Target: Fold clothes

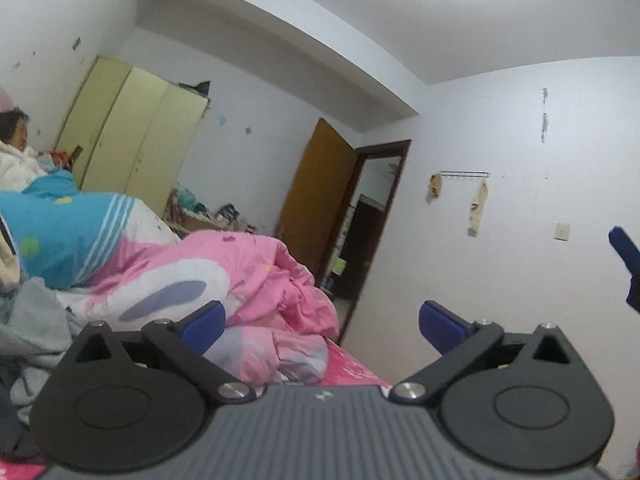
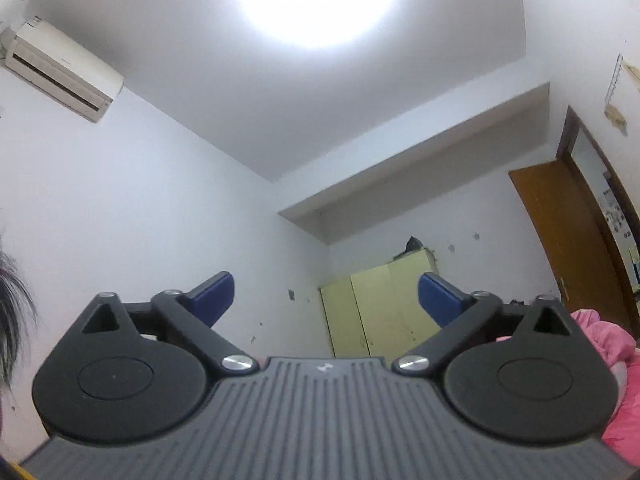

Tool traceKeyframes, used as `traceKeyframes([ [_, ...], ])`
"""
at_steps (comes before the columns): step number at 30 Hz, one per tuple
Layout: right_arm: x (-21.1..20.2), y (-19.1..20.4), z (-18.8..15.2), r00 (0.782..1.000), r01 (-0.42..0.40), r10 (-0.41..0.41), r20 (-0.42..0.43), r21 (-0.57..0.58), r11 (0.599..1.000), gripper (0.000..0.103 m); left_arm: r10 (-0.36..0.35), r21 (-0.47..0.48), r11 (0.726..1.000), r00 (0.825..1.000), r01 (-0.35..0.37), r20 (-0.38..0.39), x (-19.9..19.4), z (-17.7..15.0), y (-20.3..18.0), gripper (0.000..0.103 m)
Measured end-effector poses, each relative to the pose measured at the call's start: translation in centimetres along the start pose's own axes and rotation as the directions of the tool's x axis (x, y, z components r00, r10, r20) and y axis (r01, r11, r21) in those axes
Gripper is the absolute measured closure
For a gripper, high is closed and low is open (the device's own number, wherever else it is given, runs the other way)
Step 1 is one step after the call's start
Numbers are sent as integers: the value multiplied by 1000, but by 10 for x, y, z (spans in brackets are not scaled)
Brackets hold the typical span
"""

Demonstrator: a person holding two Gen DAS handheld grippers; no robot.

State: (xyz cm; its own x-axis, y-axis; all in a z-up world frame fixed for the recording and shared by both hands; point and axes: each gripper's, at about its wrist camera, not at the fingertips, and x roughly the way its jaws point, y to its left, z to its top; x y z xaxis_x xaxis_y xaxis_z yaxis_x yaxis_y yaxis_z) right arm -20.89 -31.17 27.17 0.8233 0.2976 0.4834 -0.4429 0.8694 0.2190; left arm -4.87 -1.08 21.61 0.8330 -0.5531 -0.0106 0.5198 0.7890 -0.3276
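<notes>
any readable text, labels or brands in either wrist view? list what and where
None readable.
Air conditioner: front marking too blurred.
Papers by the doorway: print too small.
Left gripper and right gripper: small pale mark on each body, no legible letters.

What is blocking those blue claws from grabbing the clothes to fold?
Nothing visible does. Both the left gripper and right gripper are open, empty and tilted up toward the walls; the grey garment lies off to the left beside the pink quilt.
</notes>
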Motion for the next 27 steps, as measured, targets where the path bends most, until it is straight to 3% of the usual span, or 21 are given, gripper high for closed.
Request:
traceKeyframes([
  [2,-11,10,-4,998,65,-65,-5,-24,998,1,-18,-2,1000,999,18,-32,-10,-1,2,0],
  [4,-19,8,-12,981,189,-191,-31,-74,979,1,-25,7,1000,996,26,-82,-8,-12,-2,0],
  [5,-24,3,-16,961,265,-271,-50,-100,959,1,-32,14,999,993,34,-116,-2,-21,-6,0],
  [7,-37,-8,-23,897,417,-432,-93,-145,897,1,-43,28,998,982,49,-185,18,-42,-13,0],
  [10,-59,-28,-33,753,617,-645,-134,-198,762,1,-70,50,995,957,88,-282,35,-74,-32,0],
  [13,-83,-50,-44,573,770,-804,-161,-232,595,1,-125,58,986,923,156,-364,51,-106,-55,0],
  [16,-92,-61,-58,388,858,-902,-192,-282,429,1,-162,60,976,874,212,-458,68,-136,-80,0],
  [18,-93,-73,-65,299,878,-934,-197,-327,350,1,-155,76,972,845,224,-512,77,-153,-96,0],
  [19,-93,-77,-69,269,881,-943,-197,-346,324,1,-141,94,970,837,222,-529,80,-160,-104,0],
  [20,-93,-79,-73,256,879,-947,-195,-360,312,1,-122,116,969,837,216,-534,83,-165,-110,0],
  [24,-94,-82,-90,197,872,-963,-186,-415,259,1,-60,193,965,861,180,-505,87,-178,-127,0],
  [27,-105,-79,-99,182,875,-965,-186,-418,246,1,-38,218,963,877,161,-479,96,-183,-134,0],
])
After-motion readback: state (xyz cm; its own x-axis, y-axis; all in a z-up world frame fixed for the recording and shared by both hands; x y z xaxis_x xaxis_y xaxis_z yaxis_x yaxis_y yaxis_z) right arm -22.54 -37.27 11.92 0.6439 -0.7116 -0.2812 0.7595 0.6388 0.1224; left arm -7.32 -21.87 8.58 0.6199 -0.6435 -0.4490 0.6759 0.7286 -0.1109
